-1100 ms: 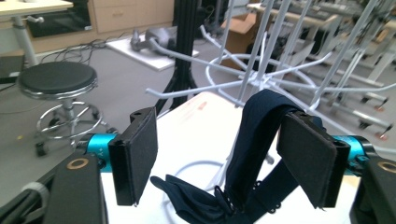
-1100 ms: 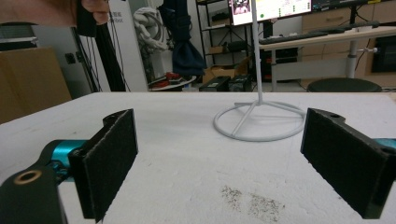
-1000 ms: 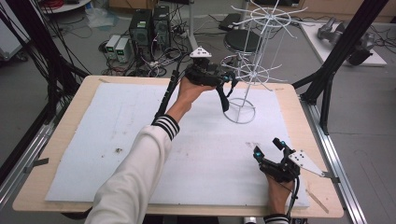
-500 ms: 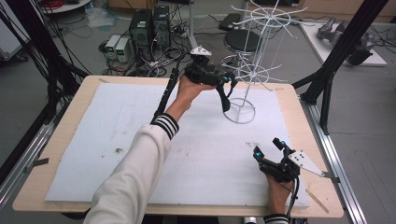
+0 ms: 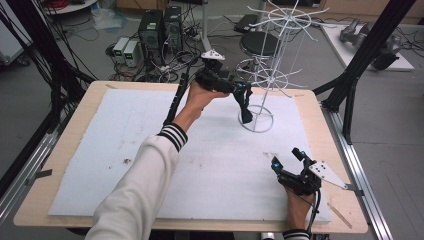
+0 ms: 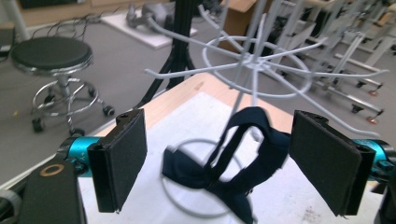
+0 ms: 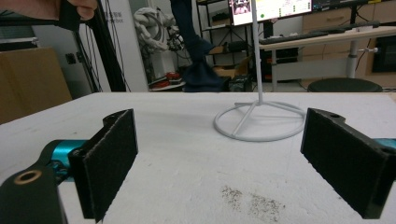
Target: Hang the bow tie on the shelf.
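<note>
Left fingers (image 6: 121, 158) stand wide, having just been opening; the dark cloth strap (image 6: 243, 158) hangs loose between the pads, untouched by either. It dangles from a lower arm of the white wire rack (image 5: 272, 75), its tail reaching toward the rack's base ring (image 5: 257, 119). The left gripper (image 5: 243, 95) hovers just beside that rack.

Right gripper (image 5: 289, 159) rests low on the white foam sheet (image 5: 100, 150) over the table (image 5: 50, 150), fingers spread, nothing between them.

Judgement: release looks made. Draw the left gripper straight back, fingers wide, so neither pad snags the loop or tips the light rack.
</note>
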### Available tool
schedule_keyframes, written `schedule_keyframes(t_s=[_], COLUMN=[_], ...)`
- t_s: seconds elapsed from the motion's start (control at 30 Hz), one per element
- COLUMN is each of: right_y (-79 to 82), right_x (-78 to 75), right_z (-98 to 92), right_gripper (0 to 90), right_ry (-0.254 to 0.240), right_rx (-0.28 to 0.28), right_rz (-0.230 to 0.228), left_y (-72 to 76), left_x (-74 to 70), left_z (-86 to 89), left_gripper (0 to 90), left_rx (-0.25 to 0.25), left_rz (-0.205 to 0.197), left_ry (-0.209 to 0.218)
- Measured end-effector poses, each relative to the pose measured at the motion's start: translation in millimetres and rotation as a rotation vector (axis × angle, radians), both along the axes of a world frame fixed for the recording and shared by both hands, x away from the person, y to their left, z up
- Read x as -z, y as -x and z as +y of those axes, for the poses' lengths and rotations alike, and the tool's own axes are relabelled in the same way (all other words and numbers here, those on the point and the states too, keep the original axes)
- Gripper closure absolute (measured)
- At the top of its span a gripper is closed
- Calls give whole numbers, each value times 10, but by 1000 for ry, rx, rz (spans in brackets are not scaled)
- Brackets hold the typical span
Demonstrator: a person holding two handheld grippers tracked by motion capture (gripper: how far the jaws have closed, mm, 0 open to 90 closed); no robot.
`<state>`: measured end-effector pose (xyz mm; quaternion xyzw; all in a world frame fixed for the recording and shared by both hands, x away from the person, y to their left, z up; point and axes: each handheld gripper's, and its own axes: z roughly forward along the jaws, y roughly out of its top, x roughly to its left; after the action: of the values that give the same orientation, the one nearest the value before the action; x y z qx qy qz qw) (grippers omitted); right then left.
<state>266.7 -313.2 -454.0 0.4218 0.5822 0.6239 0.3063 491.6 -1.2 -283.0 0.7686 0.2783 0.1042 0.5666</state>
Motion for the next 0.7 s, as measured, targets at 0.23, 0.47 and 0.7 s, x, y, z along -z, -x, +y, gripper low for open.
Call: schedule_keyframes(t_s=[0.23,0.47,0.7], right_y=[4,10,23], right_x=[1,0,0], right_z=[4,14,29], right_gripper=[101,101,101], right_ry=[8,18,34], right_rx=[-5,-2,-1], right_rz=[-9,-12,-19], left_y=[184,551,956], left_x=[88,306,548], left_z=[254,765,1455], left_gripper=[198,197,197], left_rx=[11,11,-57], left_rz=[-85,-139,-179], left_ry=[-26,24,46])
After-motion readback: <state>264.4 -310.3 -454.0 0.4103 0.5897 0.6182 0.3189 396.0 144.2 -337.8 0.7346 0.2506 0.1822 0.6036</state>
